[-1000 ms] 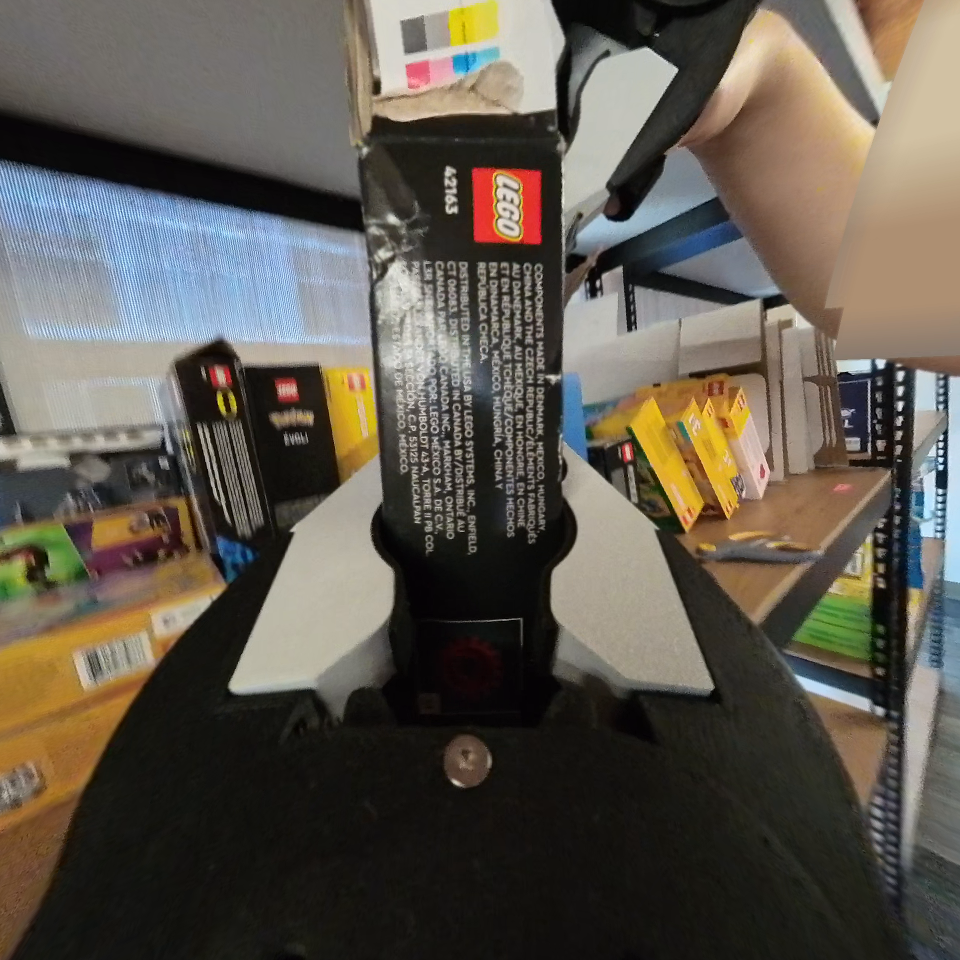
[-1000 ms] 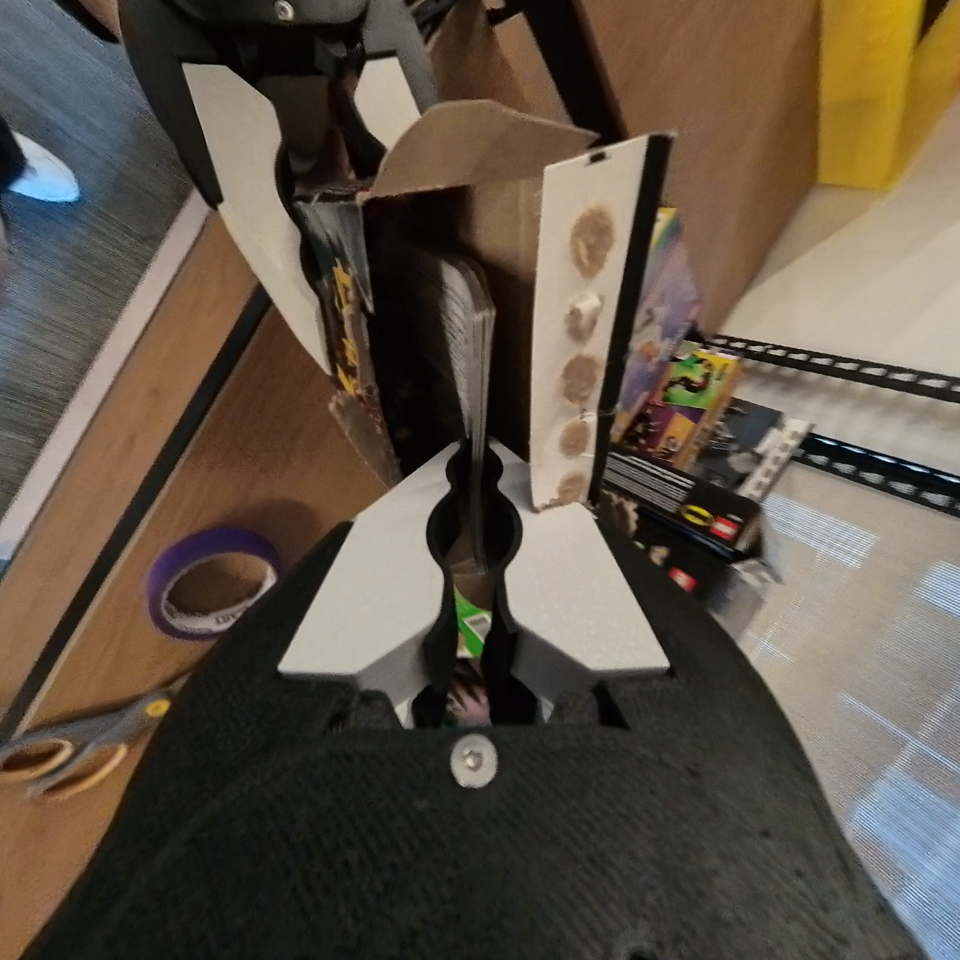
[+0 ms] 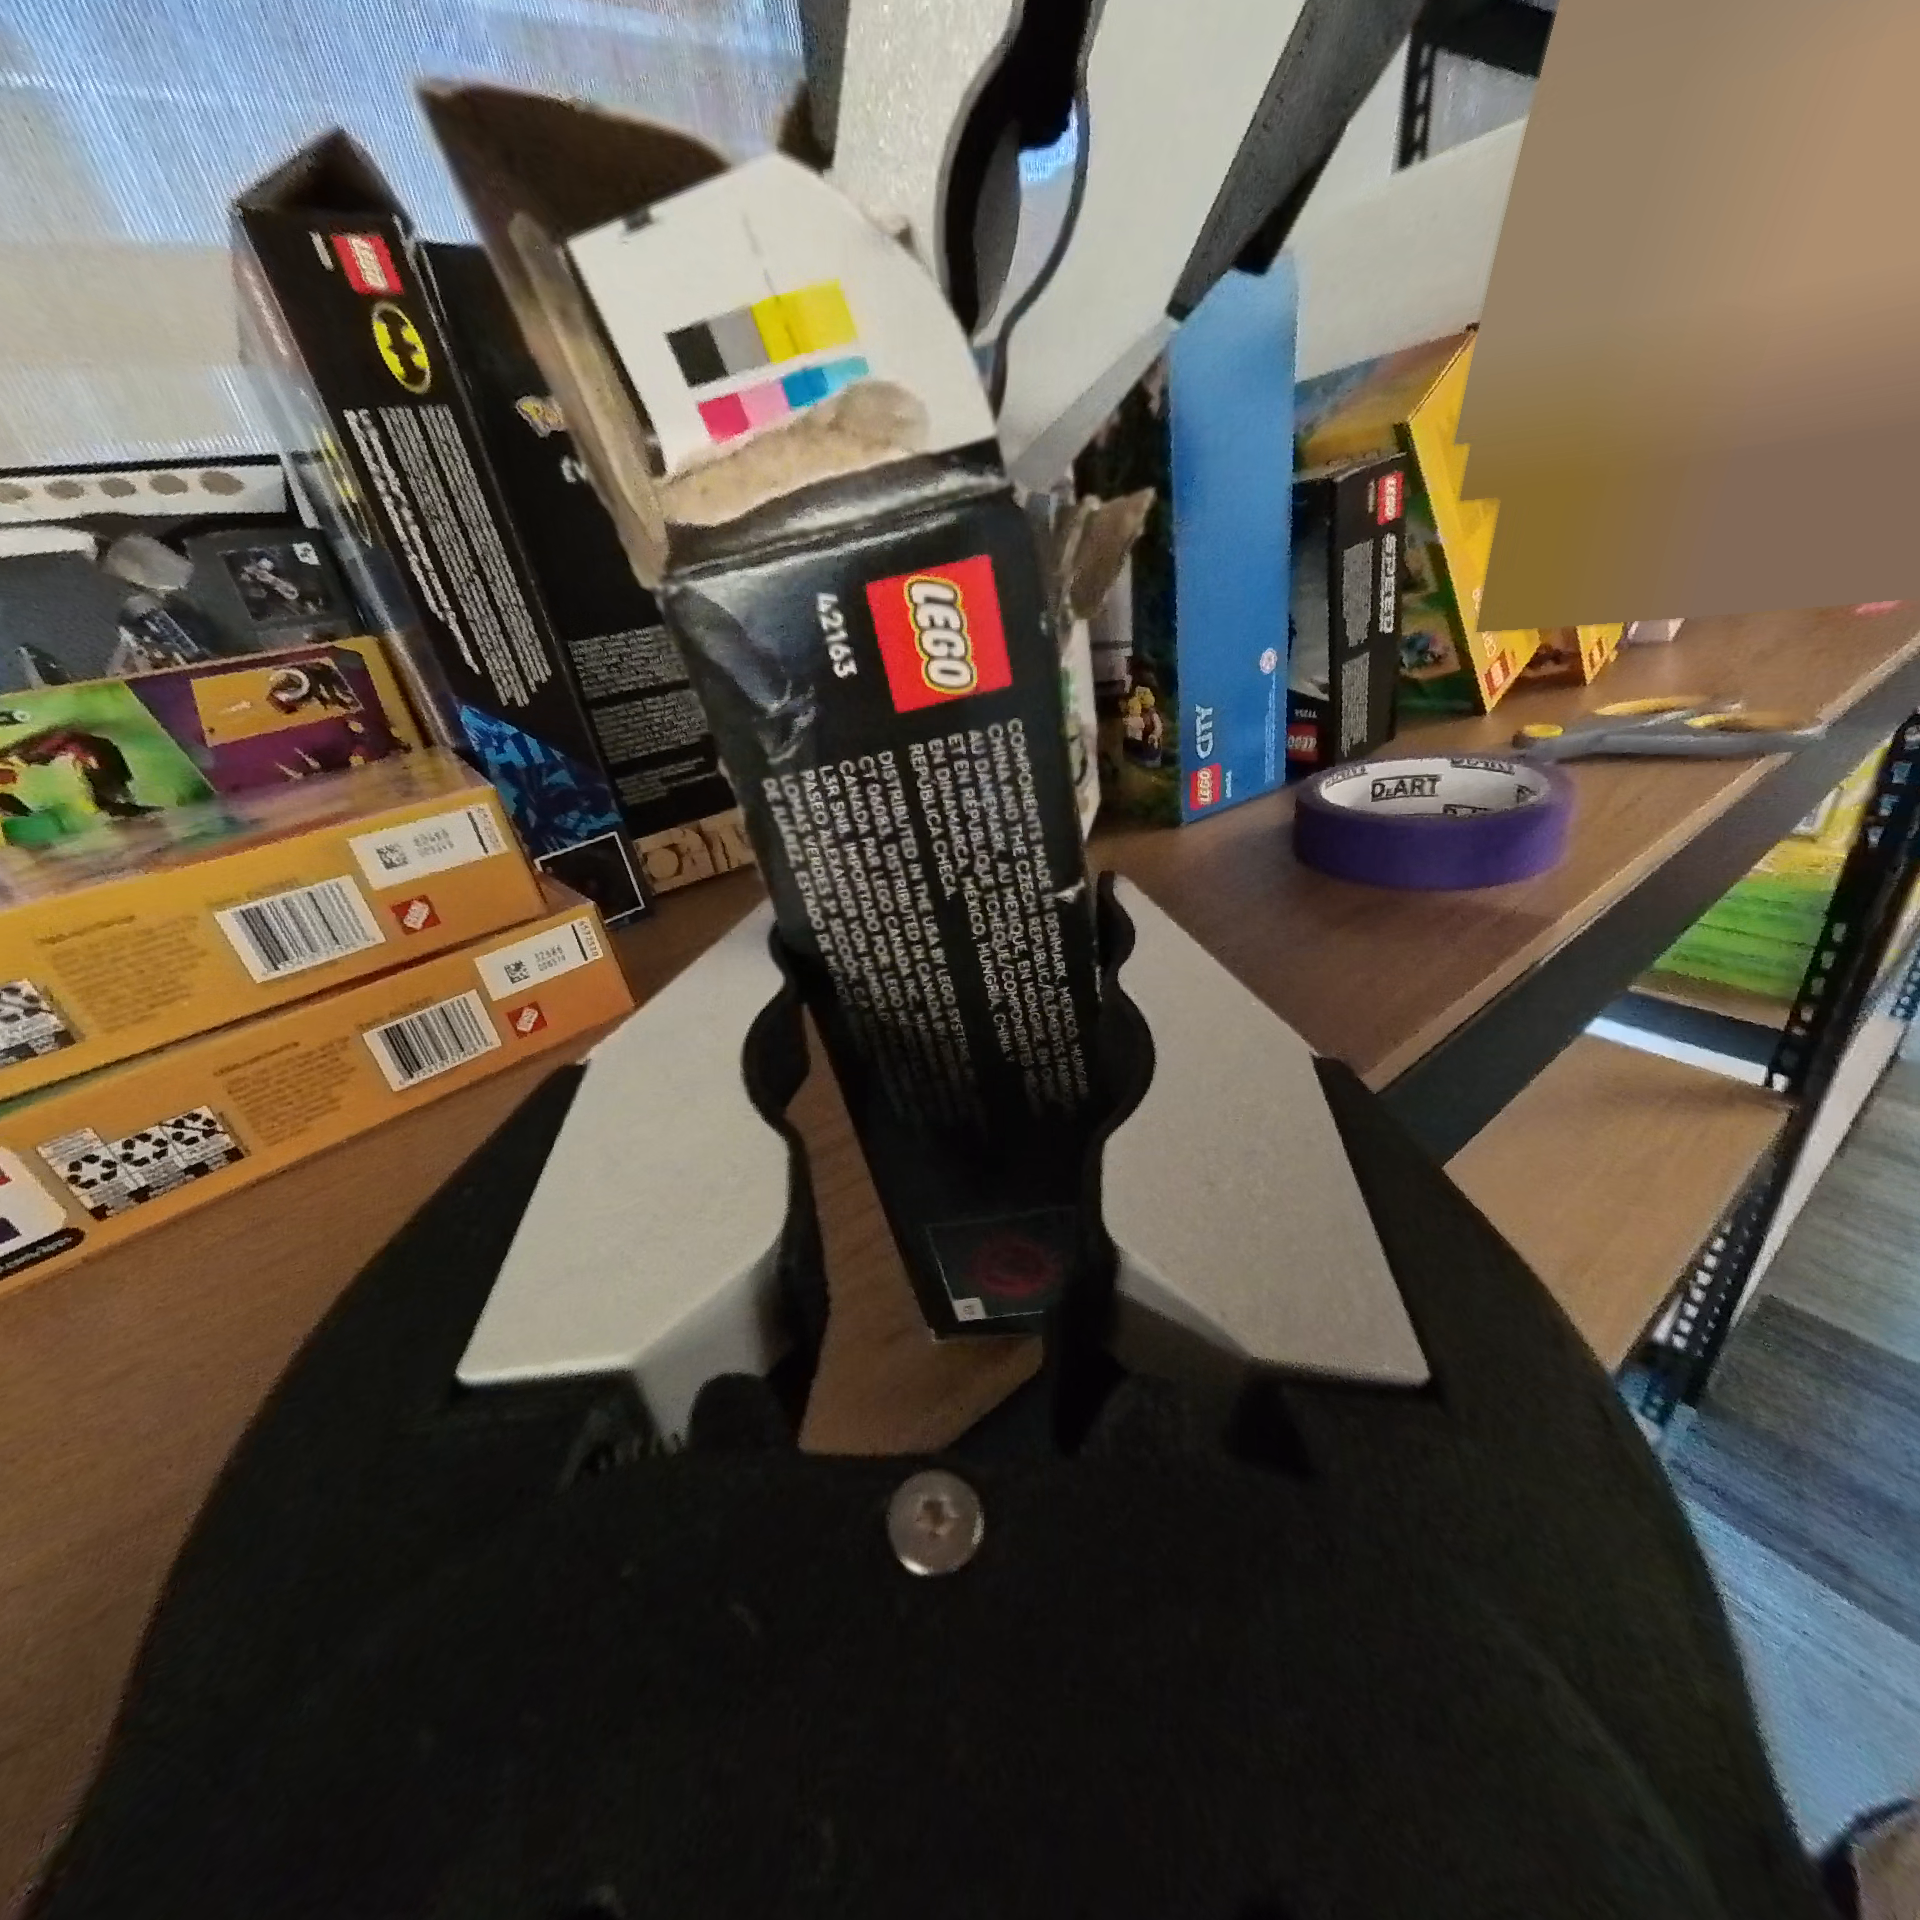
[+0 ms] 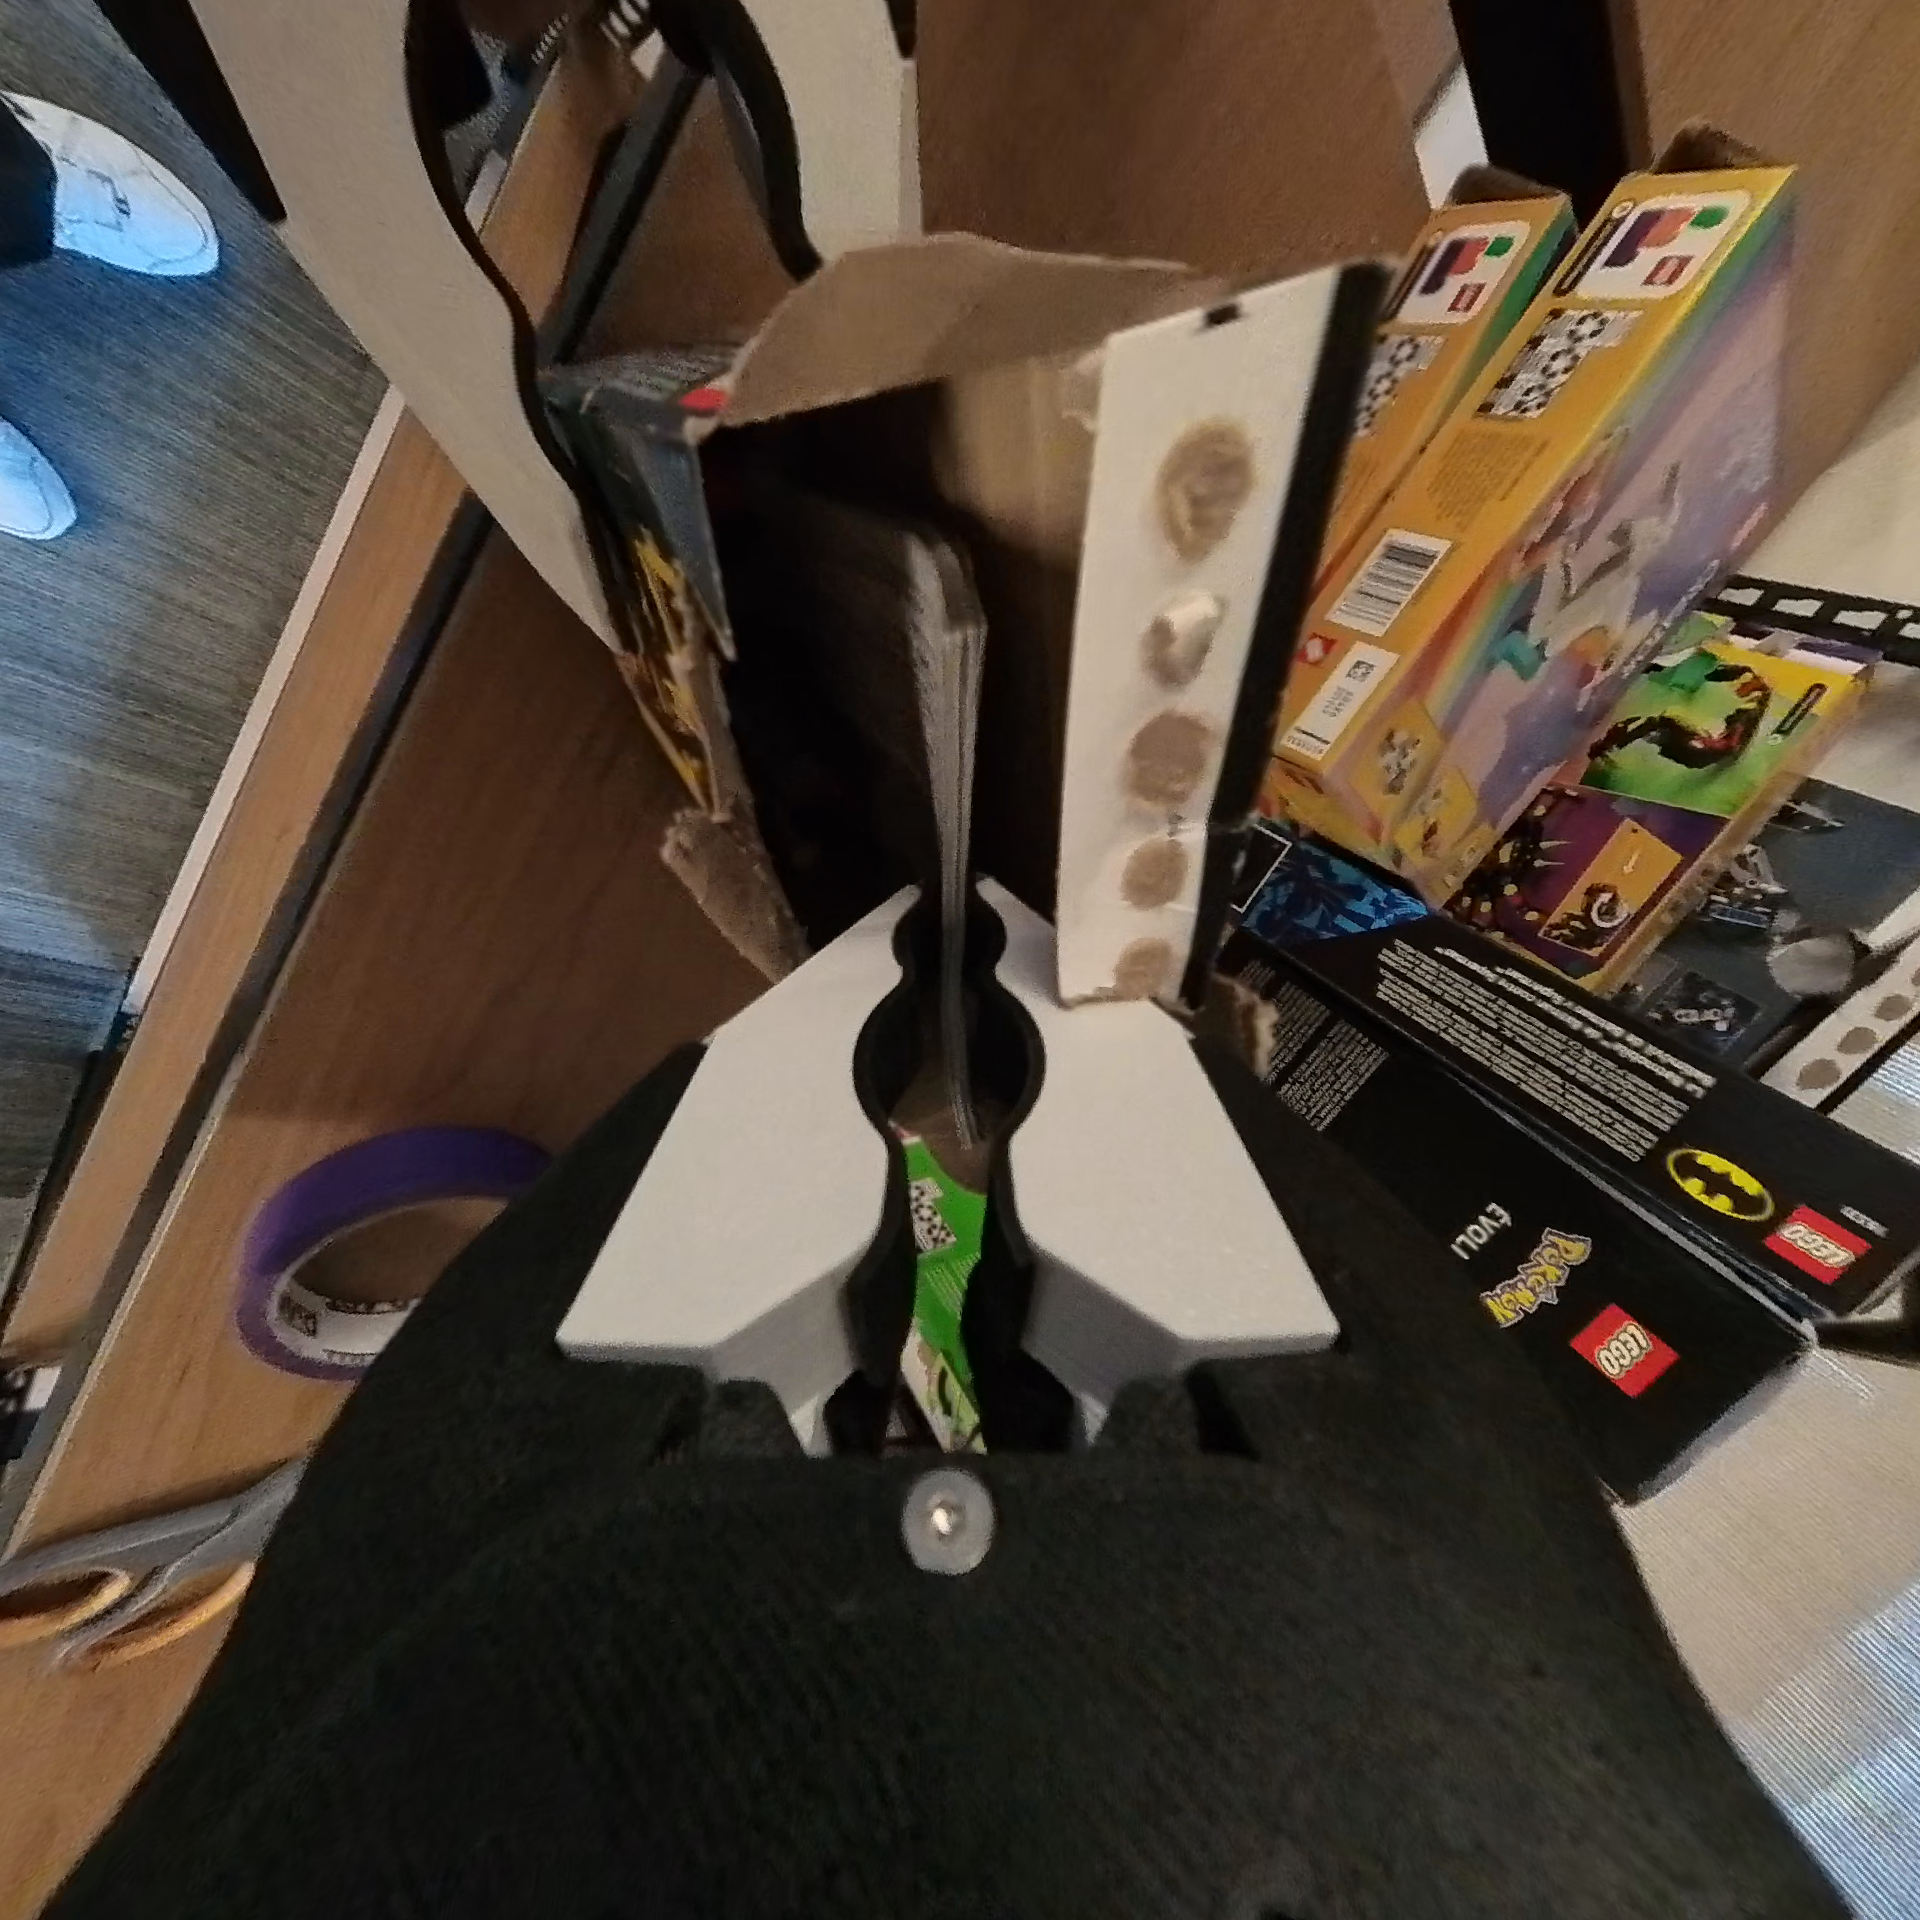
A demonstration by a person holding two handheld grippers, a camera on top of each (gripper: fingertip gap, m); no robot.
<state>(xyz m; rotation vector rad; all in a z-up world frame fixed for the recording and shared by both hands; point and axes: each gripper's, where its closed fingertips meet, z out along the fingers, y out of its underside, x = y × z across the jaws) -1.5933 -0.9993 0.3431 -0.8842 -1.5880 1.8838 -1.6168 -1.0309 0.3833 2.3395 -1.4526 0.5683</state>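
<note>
Left gripper (image 3: 940, 1049) clamps a tilted black toy box (image 3: 914, 831), open at its top, above the wooden shelf (image 3: 1351, 935). Right gripper (image 4: 951, 997) pinches a booklet (image 4: 951, 748) poking from that box. Purple tape roll (image 3: 1432, 821) lies farther right.

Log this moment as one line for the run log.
left gripper: shut on opened black cardboard toy box | right gripper: shut on thin paper booklet partly inside box | nearby: purple tape roll on wooden shelf
</note>
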